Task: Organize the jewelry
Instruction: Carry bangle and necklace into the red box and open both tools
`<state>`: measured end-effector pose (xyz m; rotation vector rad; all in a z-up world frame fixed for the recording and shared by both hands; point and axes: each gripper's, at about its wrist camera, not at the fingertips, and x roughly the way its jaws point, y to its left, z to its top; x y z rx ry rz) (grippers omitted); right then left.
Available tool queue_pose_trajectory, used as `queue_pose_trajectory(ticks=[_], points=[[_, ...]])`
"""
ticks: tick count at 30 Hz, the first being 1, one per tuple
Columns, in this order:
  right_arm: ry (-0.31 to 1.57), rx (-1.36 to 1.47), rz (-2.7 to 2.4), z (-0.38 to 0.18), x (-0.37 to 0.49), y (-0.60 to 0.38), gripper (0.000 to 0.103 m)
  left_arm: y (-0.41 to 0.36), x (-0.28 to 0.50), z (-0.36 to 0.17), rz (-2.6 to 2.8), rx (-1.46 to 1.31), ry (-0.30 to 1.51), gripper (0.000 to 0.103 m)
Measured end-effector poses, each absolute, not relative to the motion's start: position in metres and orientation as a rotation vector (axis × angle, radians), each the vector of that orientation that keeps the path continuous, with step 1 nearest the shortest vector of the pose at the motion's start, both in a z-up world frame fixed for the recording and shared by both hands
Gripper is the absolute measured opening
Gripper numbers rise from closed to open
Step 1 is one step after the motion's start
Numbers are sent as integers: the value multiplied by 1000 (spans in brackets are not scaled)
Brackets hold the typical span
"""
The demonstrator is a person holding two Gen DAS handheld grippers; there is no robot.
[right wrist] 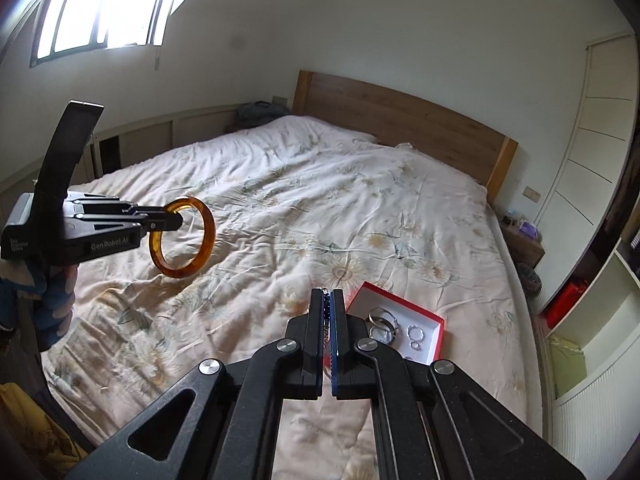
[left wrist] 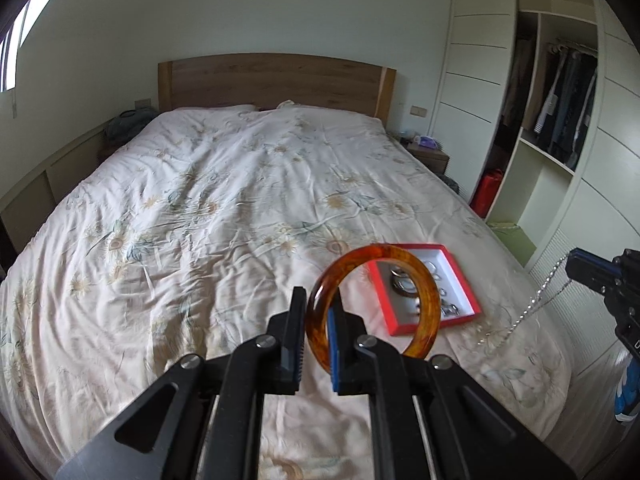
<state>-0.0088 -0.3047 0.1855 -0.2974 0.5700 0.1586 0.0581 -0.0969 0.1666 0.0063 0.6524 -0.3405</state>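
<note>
Left gripper (left wrist: 318, 320): black two-finger tool with blue pads, jaws nearly closed and clamped on the rim of an amber bangle (left wrist: 376, 300), translucent orange-brown with darker mottling; the bangle stands roughly on edge, raised clear above the bed, its free arc reaching away from the fingers toward the box. From the right wrist view the same gripper (right wrist: 170, 220) appears at the left, carried by a hand (right wrist: 60, 280) in a patterned sleeve, with the bangle (right wrist: 188, 240) hanging from its tips in mid-air. Right gripper (right wrist: 328, 320): same make, jaws pressed fully together on a thin silver chain (right wrist: 326, 322), of which only a short run shows between the pads in this view; in the left wrist view the chain (left wrist: 536, 300) trails down from that gripper's tip (left wrist: 576, 266) at the right edge toward the bedspread, and whether its lower end touches the cloth cannot be told. Jewelry box (left wrist: 460, 276): shallow, red-walled, white-lined, open, lying on the bed near its right side, below and ahead of both grippers. Contents: silver bracelets (right wrist: 382, 322) at the near-left end, and small silver rings (right wrist: 416, 336) beside them; finer detail too small to tell. Bed (left wrist: 220, 200): wide, covered with a wrinkled pale pink floral bedspread, wooden headboard (left wrist: 276, 80) against the far wall. Wardrobe (left wrist: 560, 100): open, cream shelving at the right with dark clothes hanging inside. Window (right wrist: 104, 4): barred, bright, upper left of the right wrist view.
</note>
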Motion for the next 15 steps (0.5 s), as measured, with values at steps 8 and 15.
queue_pose_trajectory(ticks=[8, 15], points=[[568, -249, 154, 173, -37, -316, 2, -121, 16, 155, -350, 79, 636, 9], [573, -228, 143, 166, -38, -331, 2, -141, 5, 152, -361, 120, 616, 9]])
